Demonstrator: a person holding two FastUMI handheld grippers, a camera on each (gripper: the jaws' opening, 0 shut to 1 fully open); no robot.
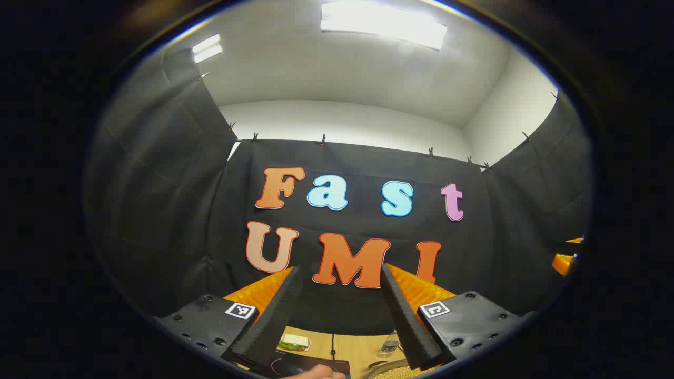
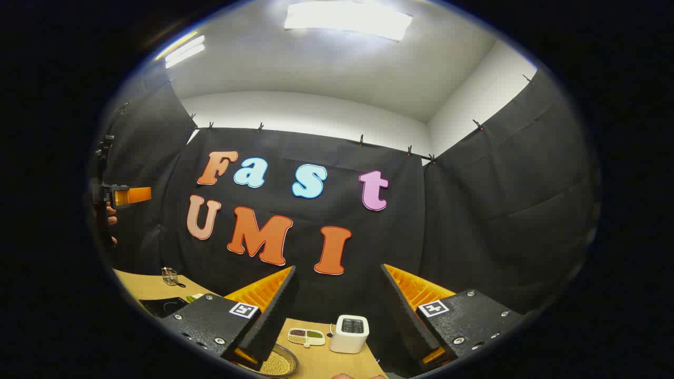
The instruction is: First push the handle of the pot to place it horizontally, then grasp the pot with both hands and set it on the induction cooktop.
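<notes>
Your left gripper point(image 1: 339, 310) is held up off the bench with its fingers spread wide and nothing between them, and just under their tips the pot point(image 1: 392, 371) peeks in at the bottom of the left gripper view, its rim curving around a load of small pale grains. Its handle is too little in view to tell how it lies. In the right gripper view the pot point(image 2: 276, 362) sits on the wooden bench point(image 2: 321, 360) close under your right gripper point(image 2: 337, 310), whose fingers are likewise parted and hold nothing. Beside the pot, toward the left end of the bench, lies the dark induction cooktop point(image 1: 308, 364), seen again farther off as a black slab point(image 2: 163, 305); the pot is not on it. A fingertip point(image 1: 321, 372) shows at the cooktop's near edge. Beyond the pot, toward the bench's far edge, you have a small divided dish point(image 2: 306, 336) with dark and green fillings, and just right of it a white toaster-like box point(image 2: 350, 332). A small clear container point(image 2: 169, 276) stands near the far left corner. At the left rim of the right gripper view your other hand point(image 2: 109, 216) grips the left gripper's body
</notes>
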